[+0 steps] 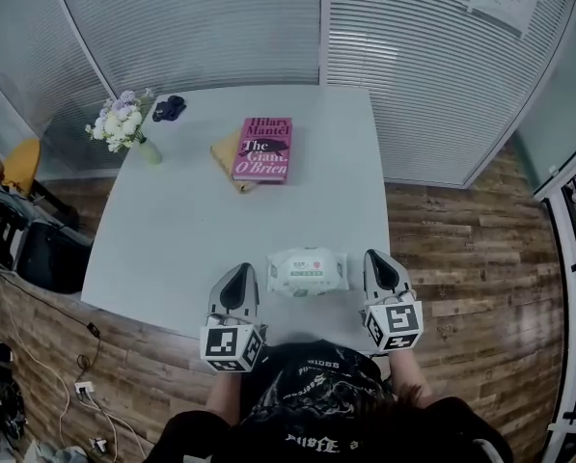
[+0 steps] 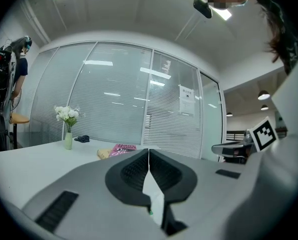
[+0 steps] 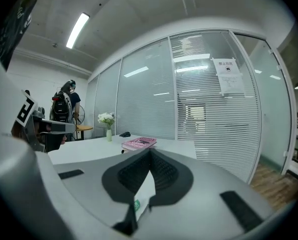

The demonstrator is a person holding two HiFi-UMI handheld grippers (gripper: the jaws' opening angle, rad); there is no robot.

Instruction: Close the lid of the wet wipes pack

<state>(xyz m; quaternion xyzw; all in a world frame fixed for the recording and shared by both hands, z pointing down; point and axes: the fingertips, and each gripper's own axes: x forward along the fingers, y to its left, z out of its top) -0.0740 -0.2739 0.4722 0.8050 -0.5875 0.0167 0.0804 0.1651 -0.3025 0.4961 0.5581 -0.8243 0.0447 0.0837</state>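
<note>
Left gripper view: the left gripper (image 2: 149, 150) fills the lower frame with its own body and blocks the wet wipes pack (image 1: 308, 271) from sight. Its jaws are pressed tip to tip with nothing between them.
Right gripper view: same story here. The right gripper (image 3: 149, 151) is clenched on nothing, and the pack is hidden behind it.
Hands: both grippers point nearly level across the worktop (image 1: 191, 230), side by side at its near edge.
Pack: it lies flat on the worktop between the two grippers, apart from both. The lid is too small to judge.
Further out: a pink book (image 1: 263, 149) lies mid-worktop and a vase of flowers (image 1: 123, 128) stands at the far left corner.
</note>
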